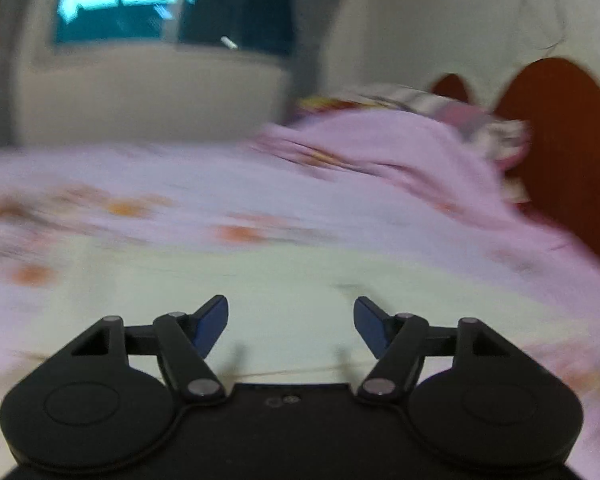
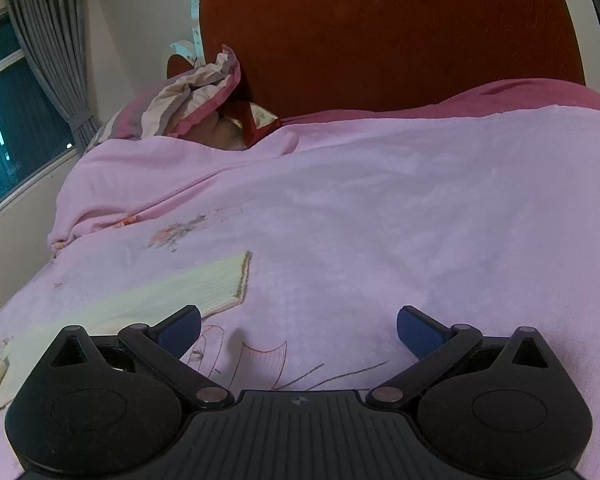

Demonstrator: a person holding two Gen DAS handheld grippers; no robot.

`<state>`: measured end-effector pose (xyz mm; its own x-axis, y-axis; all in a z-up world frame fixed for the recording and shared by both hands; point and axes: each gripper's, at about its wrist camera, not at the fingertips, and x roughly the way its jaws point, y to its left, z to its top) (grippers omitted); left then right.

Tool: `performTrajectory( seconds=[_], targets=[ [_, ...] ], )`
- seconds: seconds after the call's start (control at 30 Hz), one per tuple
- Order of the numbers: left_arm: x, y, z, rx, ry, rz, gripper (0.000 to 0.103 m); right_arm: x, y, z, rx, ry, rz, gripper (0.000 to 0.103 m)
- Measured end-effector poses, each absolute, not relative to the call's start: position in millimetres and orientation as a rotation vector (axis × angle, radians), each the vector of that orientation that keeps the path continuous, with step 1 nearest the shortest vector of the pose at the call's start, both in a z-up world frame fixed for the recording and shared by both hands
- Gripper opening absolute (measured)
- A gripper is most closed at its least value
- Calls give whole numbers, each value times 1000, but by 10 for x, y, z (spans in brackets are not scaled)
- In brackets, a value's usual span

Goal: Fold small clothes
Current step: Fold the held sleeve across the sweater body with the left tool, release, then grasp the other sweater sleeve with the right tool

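While the pale yellow garment (image 2: pixel 148 300) lies flat on the pink blanket (image 2: pixel 380 200) with one straight, tidy edge showing, at least one fold looks done, though a crumpled end near the bottom left suggests more is left. The left gripper (image 1: pixel 291 326) hangs right over that pale cloth, jaws apart and empty. The right gripper (image 2: pixel 299 332) hovers beside it, spread wide, nothing held.

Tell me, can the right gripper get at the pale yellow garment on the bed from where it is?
Probably yes. The right gripper is open and empty, and the pale yellow garment lies flat on the pink bedspread just to its left, with nothing between them.
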<state>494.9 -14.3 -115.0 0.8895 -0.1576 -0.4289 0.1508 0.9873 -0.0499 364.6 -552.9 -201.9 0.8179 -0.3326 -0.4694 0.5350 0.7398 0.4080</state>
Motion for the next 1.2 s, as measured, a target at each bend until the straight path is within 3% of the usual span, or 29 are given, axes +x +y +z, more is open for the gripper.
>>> performTrajectory(
  seconds=[0.17,0.47,0.5,0.53,0.63,0.93,1.0,1.03,1.13,1.2],
  targets=[
    [4744,827,-1360,97,564,55,66,3661,-5479,-1985,528,401,-502,103],
    [5403,956,-1628,215,642,69,70,3843,-5307,-1956,420,482,-547,103],
    [5471,961,-1619,228,642,73,68,3903,-5286,-1949,394,507,-551,103],
    [5470,1011,-1594,212,609,107,60,3996,-5206,-1905,333,543,-552,103],
    [5342,1476,-1530,-69,564,140,59,4149,-4839,-1610,292,473,-464,103],
    [5180,1562,-1716,-44,599,91,67,5466,-2648,-1064,218,522,80,102],
    [5157,1608,-1730,-81,585,84,67,5602,-2323,-1107,180,545,144,71],
    [5144,1631,-1738,-98,580,79,68,5677,-2191,-1142,154,571,162,48],
    [5160,1670,-1754,-126,583,71,69,5878,-1871,-1253,92,607,162,47],
    [5160,1661,-1763,-123,581,72,69,6011,-1750,-1331,59,635,141,60]
  ],
)
